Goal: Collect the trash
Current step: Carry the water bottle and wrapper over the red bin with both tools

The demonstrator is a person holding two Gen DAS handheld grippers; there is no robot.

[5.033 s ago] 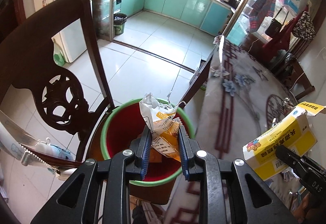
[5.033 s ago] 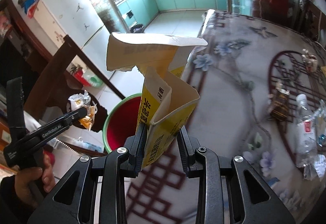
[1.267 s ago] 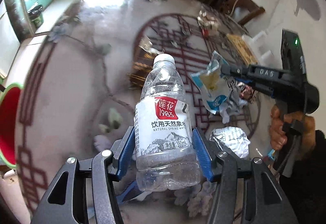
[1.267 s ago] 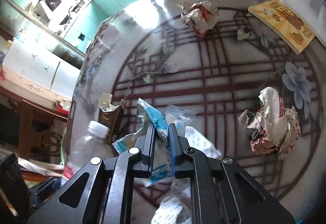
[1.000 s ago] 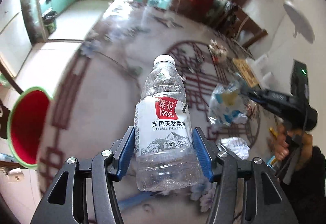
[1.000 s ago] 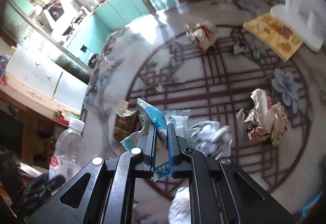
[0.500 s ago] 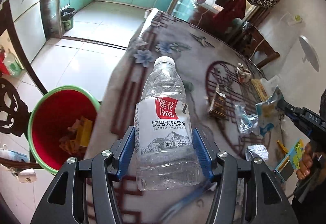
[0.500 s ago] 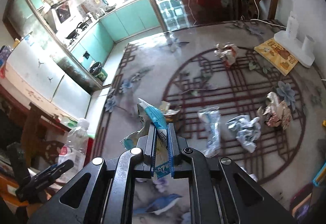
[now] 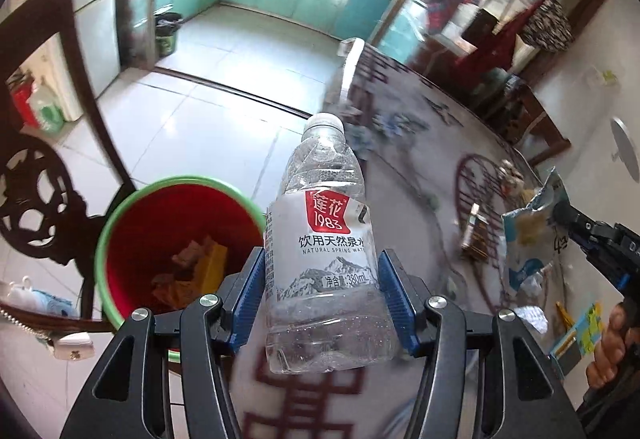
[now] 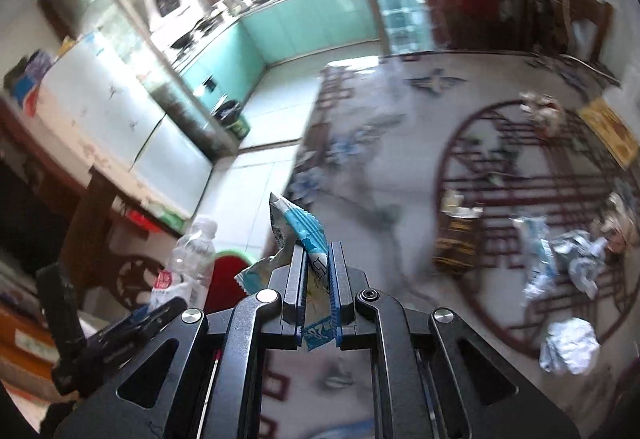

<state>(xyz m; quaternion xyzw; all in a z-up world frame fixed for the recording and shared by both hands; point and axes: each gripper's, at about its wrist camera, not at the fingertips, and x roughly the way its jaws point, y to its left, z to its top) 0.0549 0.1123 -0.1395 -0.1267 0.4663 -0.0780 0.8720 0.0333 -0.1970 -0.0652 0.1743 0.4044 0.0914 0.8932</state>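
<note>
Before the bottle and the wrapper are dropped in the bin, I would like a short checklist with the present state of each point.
1. Left gripper holds the water bottle firmly between both pads: ok.
2. Right gripper is clamped on the blue wrapper: ok.
3. Bottle is over the mouth of the red bin: not ok, it appears beside the rim, over the table edge.
4. Wrapper is over the bin: not ok, it hangs over the table.
5. Bin has room: ok, only some trash lies at the bottom.
6. Bottle cap is screwed tight: cannot tell.
</note>
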